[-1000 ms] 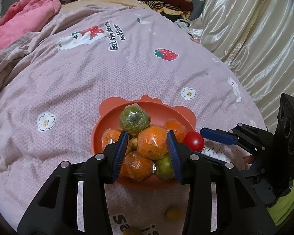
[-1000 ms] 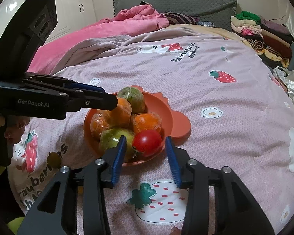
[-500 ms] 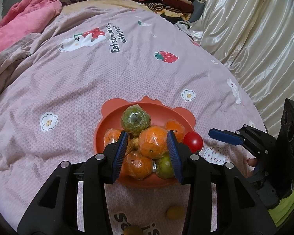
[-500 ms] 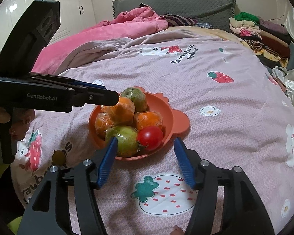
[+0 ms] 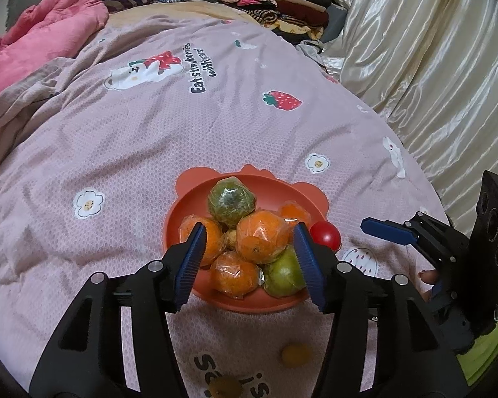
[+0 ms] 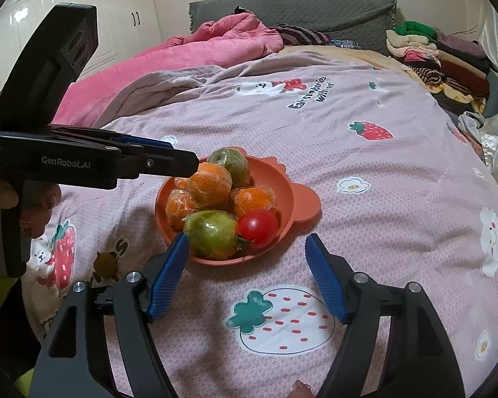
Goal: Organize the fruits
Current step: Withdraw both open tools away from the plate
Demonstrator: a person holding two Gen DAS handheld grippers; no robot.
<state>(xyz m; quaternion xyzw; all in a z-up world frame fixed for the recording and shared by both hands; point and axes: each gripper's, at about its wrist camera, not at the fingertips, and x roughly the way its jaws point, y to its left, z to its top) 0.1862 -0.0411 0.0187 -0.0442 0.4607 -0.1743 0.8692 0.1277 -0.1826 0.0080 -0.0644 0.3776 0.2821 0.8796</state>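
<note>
Both the left gripper (image 5: 249,262) and right gripper (image 6: 245,277) are opening empty, partly hiding the bowl (image 6: 282,179) of wrapped fruit.

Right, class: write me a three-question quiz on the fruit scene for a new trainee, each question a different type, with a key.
1. True or false: the red tomato lies in the orange bowl.
2. Which item sits highest on the pile? A) a plastic-wrapped orange B) a banana C) a grape
3. Fill in: the small brownish fruit lies outside the bowl on the ____.

Key
1. True: it rests at the rim beside the wrapped green fruit.
2. A.
3. Bedspread. The right gripper and left gripper are both opening, with nothing held.
</note>
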